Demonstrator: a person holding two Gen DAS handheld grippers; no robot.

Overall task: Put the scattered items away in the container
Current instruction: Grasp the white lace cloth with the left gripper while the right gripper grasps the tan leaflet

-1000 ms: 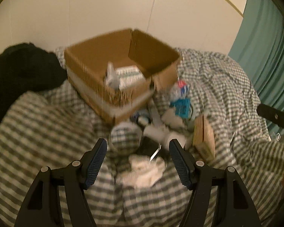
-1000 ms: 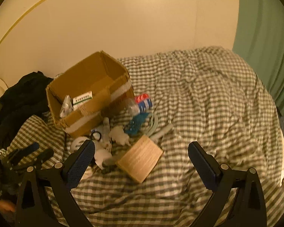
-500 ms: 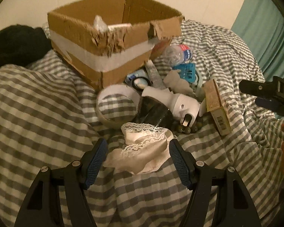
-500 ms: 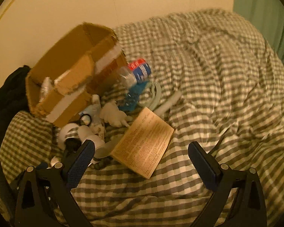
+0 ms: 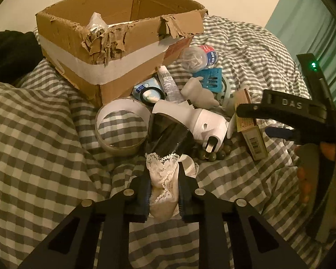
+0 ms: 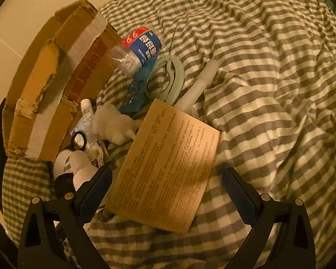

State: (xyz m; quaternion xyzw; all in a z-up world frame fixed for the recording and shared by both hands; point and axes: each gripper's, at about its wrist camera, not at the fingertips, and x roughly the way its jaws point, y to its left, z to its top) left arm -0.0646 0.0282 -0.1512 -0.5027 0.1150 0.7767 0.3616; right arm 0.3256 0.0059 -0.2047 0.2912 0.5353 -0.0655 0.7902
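1. left gripper (image 5: 163, 187): clenched on a white lace cloth (image 5: 163, 183), which is bunched between its two fingers and lies on the checked bedspread (image 5: 44, 157).
2. right gripper (image 6: 166, 192): released, jaws wide apart, straddling the near end of a flat tan box (image 6: 165, 165) without touching it. in the left wrist view it shows as a black frame at the right edge, beside the same box (image 5: 249, 121) seen edge-on.
3. cardboard box (image 5: 114, 42): the container, open at the top, torn front rim, band of white tape round its wall. it sits at the head of the pile; a clear plastic wrapper (image 5: 95, 22) pokes above the rim. what else is inside cannot be told.
4. tape roll (image 5: 122, 129): lying flat, just ahead of the lace cloth to the left, near the container's front corner.
5. black glossy object (image 5: 170, 134): touching the far edge of the lace cloth; what it is cannot be told.
6. white cylindrical device (image 5: 201, 123): beside the black object, with dark beads (image 5: 221, 153) at its near end.
7. white tube (image 5: 169, 85): against the container's wall, beside a round black-rimmed case (image 5: 151, 95).
8. plastic bottle (image 6: 137, 49): blue and red label, on its side against the container.
9. blue plastic piece (image 5: 209, 77): just below the bottle; a white figurine (image 5: 199, 94) in front of it.
10. pale green ring (image 6: 174, 76): between the bottle and the tan box.
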